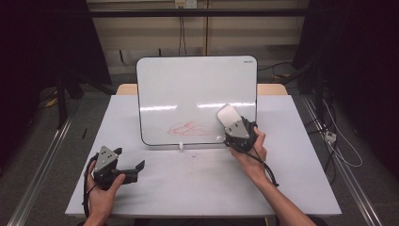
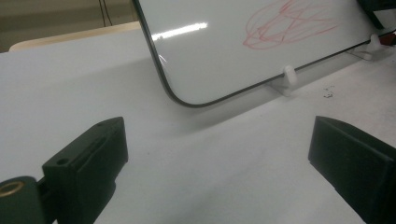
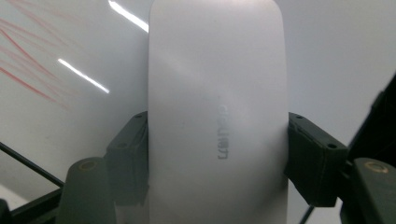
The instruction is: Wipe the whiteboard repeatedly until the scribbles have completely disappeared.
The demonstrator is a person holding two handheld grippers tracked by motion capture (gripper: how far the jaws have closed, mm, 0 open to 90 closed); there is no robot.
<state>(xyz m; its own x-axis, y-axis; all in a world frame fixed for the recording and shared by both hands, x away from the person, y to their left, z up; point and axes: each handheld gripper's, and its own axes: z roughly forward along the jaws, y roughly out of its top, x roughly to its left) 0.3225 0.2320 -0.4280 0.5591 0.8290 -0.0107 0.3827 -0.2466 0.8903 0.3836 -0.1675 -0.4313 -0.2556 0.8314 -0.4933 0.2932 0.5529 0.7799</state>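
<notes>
Dim lab, white table (image 1: 291,179). My right gripper (image 1: 234,123) clamps eraser (image 3: 217,107) against propped whiteboard (image 1: 188,84); left gripper (image 2: 219,154) gapes idle. Hard push toward red scribble (image 1: 188,128) may tip board off its feet.

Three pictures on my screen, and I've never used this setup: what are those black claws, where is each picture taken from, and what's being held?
A person sits at a white table with a hand-held two-jaw gripper in each hand; there is no robot arm. The high view looks down from above. The other two come from cameras riding on the grippers, looking along their black jaws. A whiteboard stands propped on the table, with a red scribble low on it. The right gripper is shut on a white eraser, held up at the board just right of the scribble. The left gripper rests low over the table with its jaws open and nothing between them.
</notes>
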